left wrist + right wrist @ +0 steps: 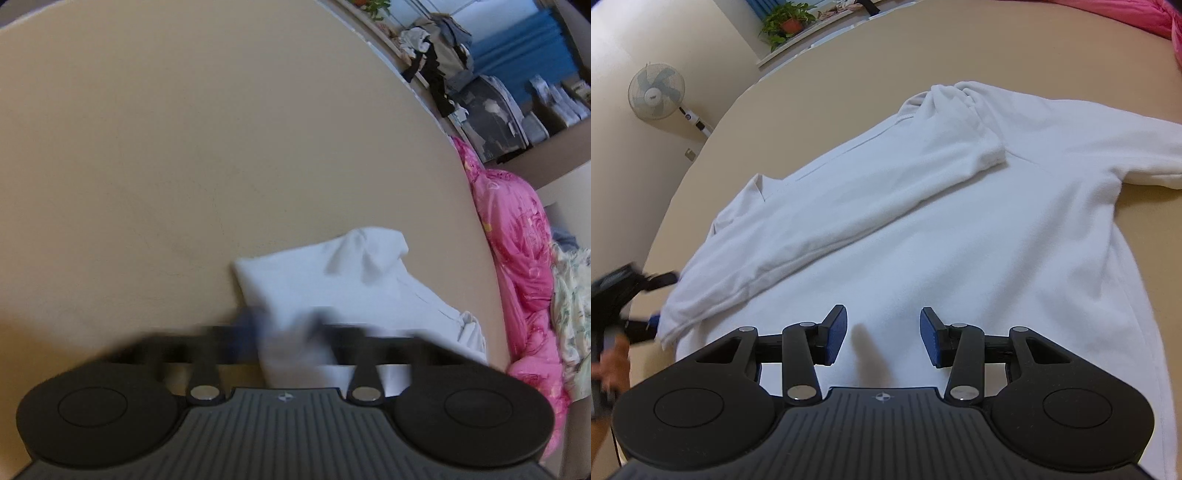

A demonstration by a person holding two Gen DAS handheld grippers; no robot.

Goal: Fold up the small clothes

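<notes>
A white long-sleeved top (960, 240) lies flat on the beige surface (849, 66), with one sleeve (849, 210) folded diagonally across its body. My right gripper (882, 332) hovers open over the lower body of the top, with nothing between its blue pads. At the left edge of the right wrist view, my left gripper (657, 299) sits at the cuff end of that sleeve, with a hand (613, 365) behind it. In the left wrist view the left gripper (286, 328) is blurred, with fabric of the white top (332, 280) between its fingers; it reads as shut on the fabric.
A pink quilt (517, 258) is bunched along the far edge of the beige surface (147, 147). Piled clothes and shelves (443, 62) stand beyond it. A standing fan (655, 90) and a potted plant (786, 20) are by the wall and windowsill.
</notes>
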